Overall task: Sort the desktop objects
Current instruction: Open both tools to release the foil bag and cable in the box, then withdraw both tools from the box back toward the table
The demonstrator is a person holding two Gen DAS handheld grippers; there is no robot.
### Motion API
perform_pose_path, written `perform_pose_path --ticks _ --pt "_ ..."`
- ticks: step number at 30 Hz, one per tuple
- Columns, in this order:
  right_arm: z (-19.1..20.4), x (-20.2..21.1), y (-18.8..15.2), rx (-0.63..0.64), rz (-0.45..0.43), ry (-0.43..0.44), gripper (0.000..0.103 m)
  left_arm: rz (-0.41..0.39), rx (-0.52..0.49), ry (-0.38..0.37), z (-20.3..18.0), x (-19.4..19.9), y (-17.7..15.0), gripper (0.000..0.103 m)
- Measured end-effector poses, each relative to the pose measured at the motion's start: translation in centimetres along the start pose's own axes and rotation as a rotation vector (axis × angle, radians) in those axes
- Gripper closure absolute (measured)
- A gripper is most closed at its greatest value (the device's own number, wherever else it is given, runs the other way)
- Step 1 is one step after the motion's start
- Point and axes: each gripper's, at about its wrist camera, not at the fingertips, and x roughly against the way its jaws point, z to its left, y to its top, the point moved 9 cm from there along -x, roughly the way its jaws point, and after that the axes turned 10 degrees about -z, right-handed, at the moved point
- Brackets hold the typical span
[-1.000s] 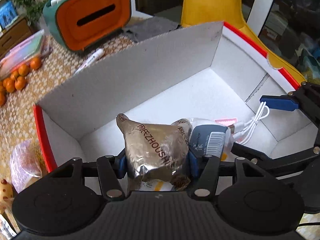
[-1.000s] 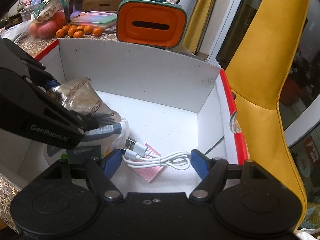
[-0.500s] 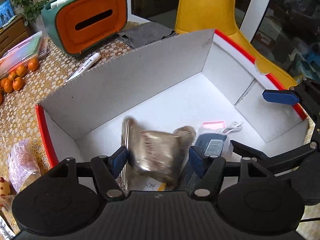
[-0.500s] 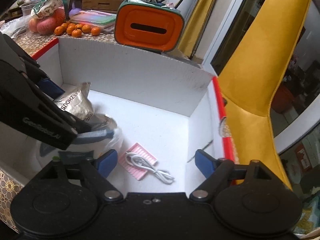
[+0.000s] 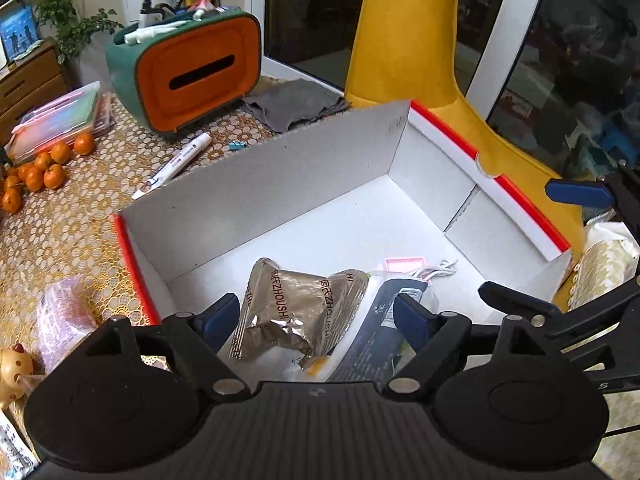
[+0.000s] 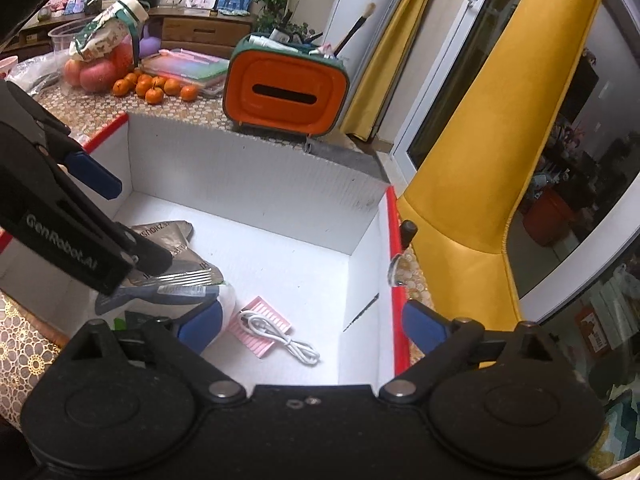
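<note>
While both tongs (image 5: 316,316) (image 6: 310,326) spread empty, foil packet (image 5: 292,312) reads "ZHOUSHI" (arm: "GenRobot.AI").

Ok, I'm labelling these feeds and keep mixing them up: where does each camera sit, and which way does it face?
Left wrist: sits on the left gripper, facing down into the white box over the foil snack bag; its own open fingers show, and the right gripper at the right edge.
Right wrist: sits on the right gripper, facing down into the box's other end, over the white cable lying on a pink pad; the left gripper intrudes from the left.
Shared: box, snack bag, cable, orange tissue box.
</note>
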Motion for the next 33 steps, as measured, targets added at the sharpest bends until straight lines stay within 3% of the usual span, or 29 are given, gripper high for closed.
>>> perform_pose_path --ticks 16,28,33 --pt "0.1 5.7 2.3 -0.152 -0.101 0.037 0.003 -0.102 0.027 -0.03 0.0 6.7 -0.7 0.019" --pt "3.3 10.6 3.8 -0.174 -0.198 0.055 0.001 -0.174 0.083 -0.063 1.2 12.3 -3.4 0.019" --pt "4.9 12.0 4.4 -0.192 -0.22 0.076 0.001 -0.229 0.107 -0.034 3.1 15.3 -5.1 0.002"
